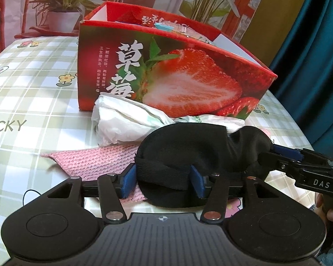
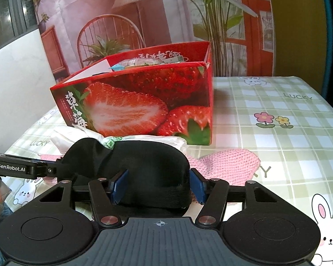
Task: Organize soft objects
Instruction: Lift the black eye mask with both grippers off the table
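Observation:
A black padded eye mask (image 1: 188, 146) lies on a pink knitted cloth (image 1: 93, 161) in front of the red strawberry box (image 1: 166, 75). My left gripper (image 1: 164, 181) has its blue pads on either side of the mask's left end and strap. My right gripper (image 2: 157, 186) straddles the mask's other end (image 2: 144, 164); it also enters the left wrist view (image 1: 286, 155) from the right, against the mask. A white crumpled soft packet (image 1: 126, 119) lies between mask and box. The box (image 2: 144, 102) holds several wrapped items.
A green plaid tablecloth (image 2: 277, 115) with rabbits and flowers covers the table. A printed backdrop (image 2: 166, 17) stands behind the box. A teal curtain (image 1: 310, 66) hangs at the table's right edge. Table surface extends right of the box in the right wrist view.

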`<move>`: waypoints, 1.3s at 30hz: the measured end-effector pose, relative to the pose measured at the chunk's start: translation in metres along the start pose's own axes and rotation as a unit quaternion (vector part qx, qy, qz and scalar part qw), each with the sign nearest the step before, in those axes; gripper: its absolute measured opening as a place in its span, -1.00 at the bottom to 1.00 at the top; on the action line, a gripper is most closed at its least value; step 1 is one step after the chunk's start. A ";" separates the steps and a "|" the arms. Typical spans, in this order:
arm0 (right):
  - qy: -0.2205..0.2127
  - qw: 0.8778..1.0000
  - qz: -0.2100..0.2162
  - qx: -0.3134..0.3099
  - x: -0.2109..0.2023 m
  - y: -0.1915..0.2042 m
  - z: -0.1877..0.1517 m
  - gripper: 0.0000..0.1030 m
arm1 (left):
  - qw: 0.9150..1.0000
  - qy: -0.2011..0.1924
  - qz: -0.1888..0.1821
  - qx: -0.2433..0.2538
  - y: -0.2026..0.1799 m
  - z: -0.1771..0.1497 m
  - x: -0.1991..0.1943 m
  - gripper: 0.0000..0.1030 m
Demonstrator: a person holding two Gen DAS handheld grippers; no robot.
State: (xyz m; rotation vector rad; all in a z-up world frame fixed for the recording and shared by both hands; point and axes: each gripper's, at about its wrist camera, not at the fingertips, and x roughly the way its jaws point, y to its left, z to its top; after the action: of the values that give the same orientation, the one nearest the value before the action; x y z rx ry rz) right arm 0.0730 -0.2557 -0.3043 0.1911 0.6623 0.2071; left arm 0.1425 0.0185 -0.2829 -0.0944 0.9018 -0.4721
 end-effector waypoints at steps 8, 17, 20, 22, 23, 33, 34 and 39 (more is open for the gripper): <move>0.001 1.000 0.004 -0.004 0.001 0.002 0.000 0.04 | 0.999 -0.020 0.028 0.001 0.006 0.004 -0.007 -0.82; 0.008 1.000 0.003 0.003 0.004 0.000 -0.002 0.07 | 0.995 -0.025 0.080 -0.049 0.026 0.007 -0.010 -0.85; 0.012 1.000 0.005 0.004 0.006 -0.001 -0.003 0.07 | 0.994 -0.013 0.082 -0.077 0.037 0.006 -0.007 -0.85; 0.015 1.000 0.007 0.003 0.008 -0.001 -0.004 0.06 | 0.993 -0.009 0.082 -0.080 0.040 0.005 -0.006 -0.85; 0.018 1.000 0.007 0.002 0.009 -0.001 -0.005 0.06 | 0.994 -0.008 0.083 -0.077 0.039 0.005 -0.006 -0.85; 0.025 1.000 0.007 0.007 0.011 -0.004 -0.006 -0.53 | 0.994 -0.010 0.081 -0.075 0.039 0.004 -0.008 -0.85; 0.020 1.000 0.006 0.006 0.009 -0.004 -0.005 -0.61 | 0.994 -0.011 0.076 -0.075 0.038 0.004 -0.009 -0.85; 0.001 1.000 -0.008 0.017 0.004 -0.010 -0.002 -0.77 | 0.996 -0.014 0.043 -0.075 0.034 0.006 -0.010 -0.70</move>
State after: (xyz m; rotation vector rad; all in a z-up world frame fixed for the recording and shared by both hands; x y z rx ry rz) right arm 0.0763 -0.2645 -0.3104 0.2178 0.6702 0.1810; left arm 0.1535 0.0531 -0.2813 -0.1987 0.9086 -0.3221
